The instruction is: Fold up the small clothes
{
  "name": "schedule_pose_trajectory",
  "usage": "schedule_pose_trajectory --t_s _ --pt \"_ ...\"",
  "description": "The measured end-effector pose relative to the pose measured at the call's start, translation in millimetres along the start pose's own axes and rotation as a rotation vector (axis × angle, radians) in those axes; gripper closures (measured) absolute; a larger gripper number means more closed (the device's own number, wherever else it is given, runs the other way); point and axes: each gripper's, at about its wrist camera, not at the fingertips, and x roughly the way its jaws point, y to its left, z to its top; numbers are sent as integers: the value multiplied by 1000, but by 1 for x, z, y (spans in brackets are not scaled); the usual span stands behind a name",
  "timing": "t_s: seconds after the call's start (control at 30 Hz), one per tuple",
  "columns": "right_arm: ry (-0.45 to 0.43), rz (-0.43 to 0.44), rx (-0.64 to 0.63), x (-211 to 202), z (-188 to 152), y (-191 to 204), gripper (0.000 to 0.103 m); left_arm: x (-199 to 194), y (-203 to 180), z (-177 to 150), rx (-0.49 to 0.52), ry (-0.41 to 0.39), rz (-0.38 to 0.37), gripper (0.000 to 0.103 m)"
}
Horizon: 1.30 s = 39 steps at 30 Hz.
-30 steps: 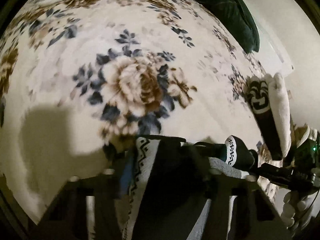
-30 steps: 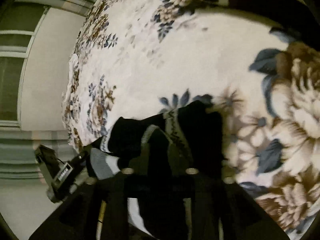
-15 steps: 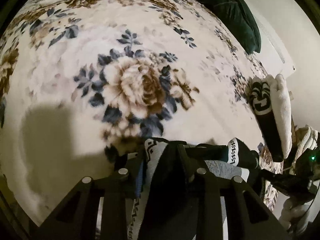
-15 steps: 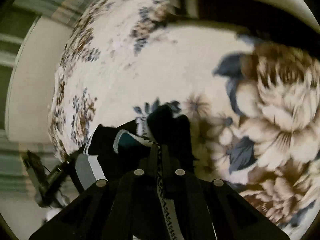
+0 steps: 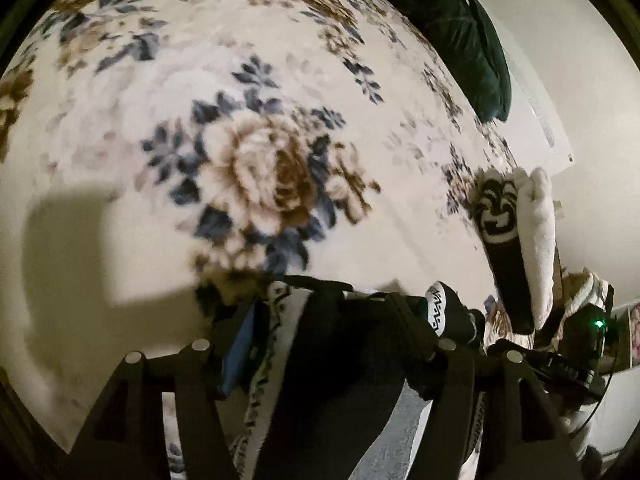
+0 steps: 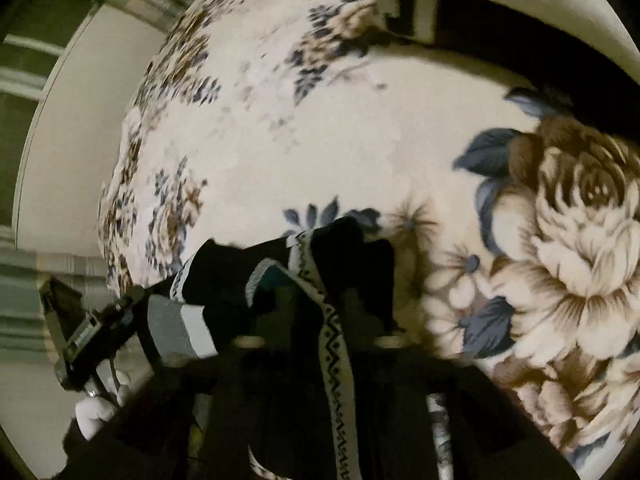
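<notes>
We have the dark patterned sock [image 5: 328,376] hanging between both tongs just above the floral bedspread [image 5: 248,128], not yet laid flat. The left tongs [image 5: 320,308] are clenched on its banded end, and the right tongs [image 6: 320,312] pinch the other end beside the zigzag trim. It looks light, soft and limp, so we judge it will sag and bunch wherever it is unsupported; a hold on the thicker knit bands should slip least. Folding it cleanly probably calls for keeping it taut between the two holds. A folded black-and-white sock [image 5: 504,240] lies well apart.
</notes>
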Motion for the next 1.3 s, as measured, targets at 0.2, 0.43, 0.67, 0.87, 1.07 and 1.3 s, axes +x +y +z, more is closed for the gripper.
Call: schedule_pose_trajectory --t_s 0.2,0.43,0.67,0.87,1.07,1.3 --pt "72 -67 -49 30 -5 10 95 4 -23 -4 123 -38 85 90" --pt "-77 -103 -53 -3 2 14 97 14 -5 13 50 -26 87 90" --pt "49 -84 20 33 11 -7 93 20 10 15 -32 55 65 79" --pt "-44 -88 -101 -11 4 15 58 -17 1 1 -39 -3 158 14" --pt "-6 -126 -197 -9 -5 39 44 -28 -6 -20 -10 -28 198 13" --pt "120 62 -4 20 -52 -33 1 6 29 -62 -70 64 98 5"
